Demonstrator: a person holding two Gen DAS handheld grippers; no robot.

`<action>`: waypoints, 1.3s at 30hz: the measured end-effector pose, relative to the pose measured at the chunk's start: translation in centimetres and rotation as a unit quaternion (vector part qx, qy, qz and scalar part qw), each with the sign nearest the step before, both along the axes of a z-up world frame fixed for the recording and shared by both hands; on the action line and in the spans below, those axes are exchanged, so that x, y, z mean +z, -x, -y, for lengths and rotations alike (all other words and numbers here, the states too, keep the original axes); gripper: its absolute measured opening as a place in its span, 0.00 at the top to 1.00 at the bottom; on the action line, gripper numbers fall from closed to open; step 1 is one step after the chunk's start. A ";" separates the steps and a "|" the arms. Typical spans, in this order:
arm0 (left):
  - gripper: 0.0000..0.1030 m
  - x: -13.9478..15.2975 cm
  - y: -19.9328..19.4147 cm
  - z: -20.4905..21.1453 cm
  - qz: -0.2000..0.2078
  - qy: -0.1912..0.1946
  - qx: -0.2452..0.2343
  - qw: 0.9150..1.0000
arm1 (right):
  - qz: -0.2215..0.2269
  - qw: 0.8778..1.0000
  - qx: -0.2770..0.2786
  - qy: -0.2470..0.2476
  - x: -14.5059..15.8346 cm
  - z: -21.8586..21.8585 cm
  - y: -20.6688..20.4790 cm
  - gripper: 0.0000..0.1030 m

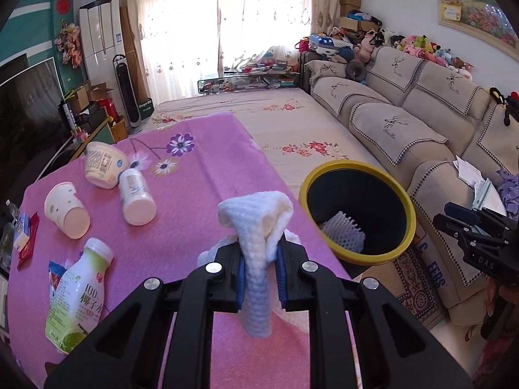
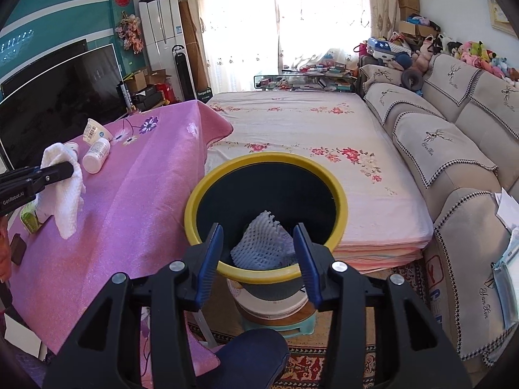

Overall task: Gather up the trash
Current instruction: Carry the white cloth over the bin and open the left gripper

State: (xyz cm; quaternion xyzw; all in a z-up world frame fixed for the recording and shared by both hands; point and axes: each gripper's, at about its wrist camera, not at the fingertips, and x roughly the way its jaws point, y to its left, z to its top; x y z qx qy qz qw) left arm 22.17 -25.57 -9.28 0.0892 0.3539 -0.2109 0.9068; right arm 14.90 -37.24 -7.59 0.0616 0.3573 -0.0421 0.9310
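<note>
Looking along the left gripper (image 1: pixel 259 278), its blue fingers (image 1: pixel 240 278) are squeezed tight on a white wipe (image 1: pixel 258 227), held up over the pink flowered cloth on the counter (image 1: pixel 201 175). On that cloth lie a paper cup (image 1: pixel 66 209) on its side, a white tub (image 1: pixel 103 163) with a printed label too small to read, a small white bottle (image 1: pixel 136 196) touching the tub, and a green and white drink bottle (image 1: pixel 79 295) that says "100" with Chinese writing. A yellow-rimmed bin (image 1: pixel 358 207) stands just past the counter's edge, with a white foam net (image 1: pixel 343 230) inside. A cardboard box (image 1: pixel 431 274) by the bin has blue letters, partly hidden. The right gripper (image 1: pixel 480 230) shows at the right edge, marked "DAS". Behind are a bed (image 1: pixel 292 123) with a flowered sheet, a beige sofa (image 1: pixel 405 123) with deer pictures, soft toys, curtains and a TV. Looking along the right gripper (image 2: pixel 259 259), its fingers (image 2: pixel 211 259) stand apart with nothing between them, over the near rim of the yellow-rimmed bin (image 2: pixel 266 162); the white foam net (image 2: pixel 262 243) lies in it. The left gripper (image 2: pixel 61 170), marked "GenRobot.AI", holds the white wipe (image 2: pixel 66 191) above the counter (image 2: pixel 139 188). The sofa (image 2: pixel 454 149) cover reads "Yan Bin".
</note>
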 end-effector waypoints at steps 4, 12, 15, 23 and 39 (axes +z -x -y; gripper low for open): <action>0.85 0.6 -0.2 4.2 0.008 0.000 -0.026 1.000 | 0.008 1.000 -0.012 0.003 0.4 1.4 1.1 0.58; 0.85 0.8 -1.8 13.0 0.014 -0.010 -0.065 0.998 | 0.010 0.999 -0.039 -0.003 0.2 4.9 2.3 0.56; 0.85 0.0 -2.9 15.7 0.009 -0.016 -0.072 0.997 | 0.004 0.999 -0.047 -0.006 -0.4 6.2 2.3 0.55; 0.85 -2.7 -5.7 20.7 -0.017 -0.033 -0.077 0.996 | -0.003 0.998 -0.055 -0.018 -1.9 7.9 1.8 0.55; 0.09 -3.3 -7.1 20.8 -0.013 -0.029 -0.068 0.997 | -0.008 0.998 -0.056 -0.016 -1.8 8.2 1.0 0.53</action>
